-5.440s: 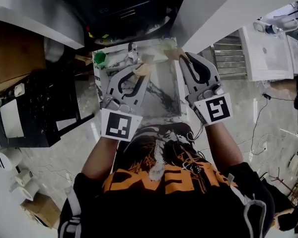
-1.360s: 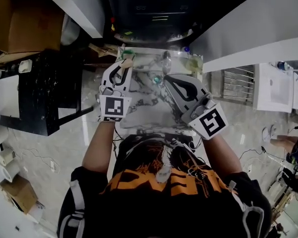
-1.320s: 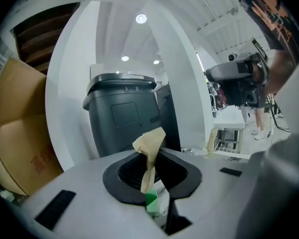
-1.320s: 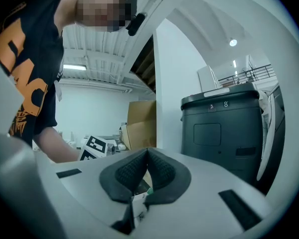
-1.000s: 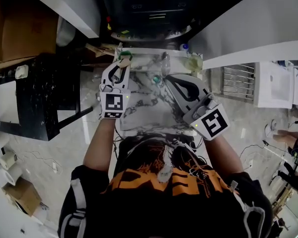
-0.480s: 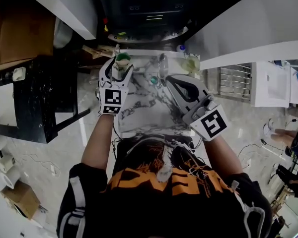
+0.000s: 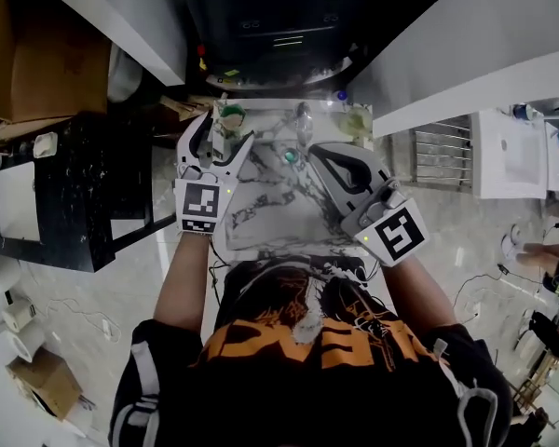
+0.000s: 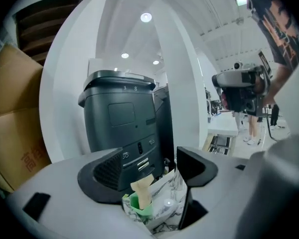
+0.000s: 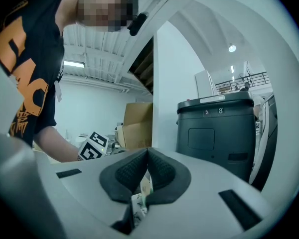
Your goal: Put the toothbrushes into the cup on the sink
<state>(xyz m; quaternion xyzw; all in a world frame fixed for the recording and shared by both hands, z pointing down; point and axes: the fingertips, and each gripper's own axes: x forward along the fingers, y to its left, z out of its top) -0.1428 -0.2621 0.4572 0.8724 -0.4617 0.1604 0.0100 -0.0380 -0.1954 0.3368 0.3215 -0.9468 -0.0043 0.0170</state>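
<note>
Toothbrush [image 8: 142,192]: pale, wood-coloured, standing upright in the green cup [image 8: 137,209], its upper end rising above the rim.

Green cup: on the far left corner of the marble sink [image 7: 281,214], seen from above in the head view [image 7: 231,113].

Left gripper [image 8: 152,169]: over the cup. Claw opening, jaws spread wide either side of the toothbrush and cup. Pads clear of both, nothing gripped. In the head view [image 7: 225,130] its jaws straddle the cup.

Right gripper [image 9: 146,166]: claw closed, ribbed pads pressed together, nothing held between them. In the head view [image 7: 315,152] it hangs over the right half of the sink, well apart from the cup.

Drain [image 7: 290,156]: teal spot in the basin, between the two grippers.

Bin [image 8: 120,117]: dark grey, behind the sink.

Cardboard box [image 7: 48,56]: brown, left of the sink.
</note>
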